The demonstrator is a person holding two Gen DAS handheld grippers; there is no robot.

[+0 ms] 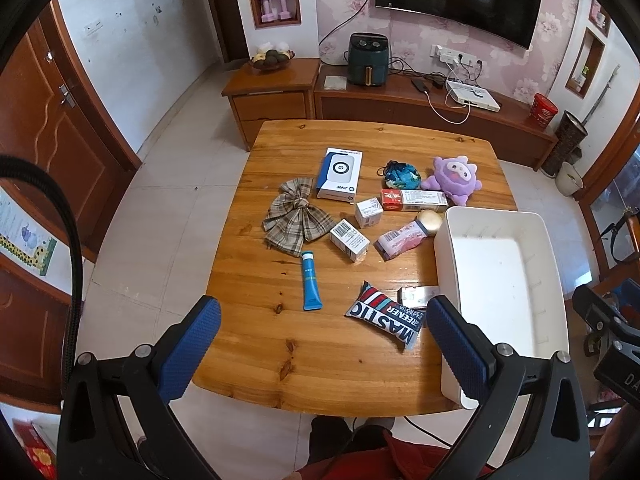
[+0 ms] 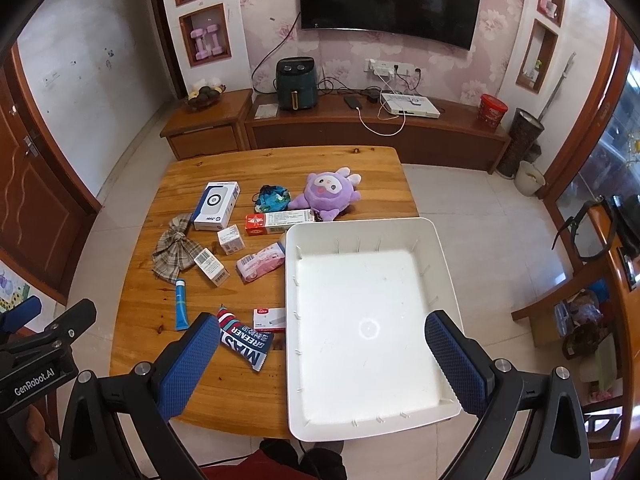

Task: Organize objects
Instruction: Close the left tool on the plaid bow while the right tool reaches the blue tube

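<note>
Nothing sorted yet: white tray (image 2: pixel 436 264) sat empty on the bench (image 1: pixel 256 352); plush (image 2: pixel 330 194), boxes, tube (image 1: pixel 310 280), bow all loose beside it. Both hand-held grippers, left (image 1: pixel 323 330) and right (image 2: pixel 322 344), hovered apart, holding nothing.

We find the near-left stretch of the wooden table (image 1: pixel 256 344) bare, open to approach from the front edge. The white tray (image 2: pixel 436 264) fills the right side; its interior holds nothing, so entry from above is free. Between them the snack packet (image 1: pixel 386 316) and a small red-and-white box (image 2: pixel 270 317) sit close against the tray wall. Mid-table is crowded: plaid bow (image 1: pixel 298 218), blue tube (image 1: pixel 311 281), barcode box (image 1: pixel 349 239), pink pack (image 1: pixel 400 239). The purple plush (image 2: pixel 326 194) bars the far edge.
</note>
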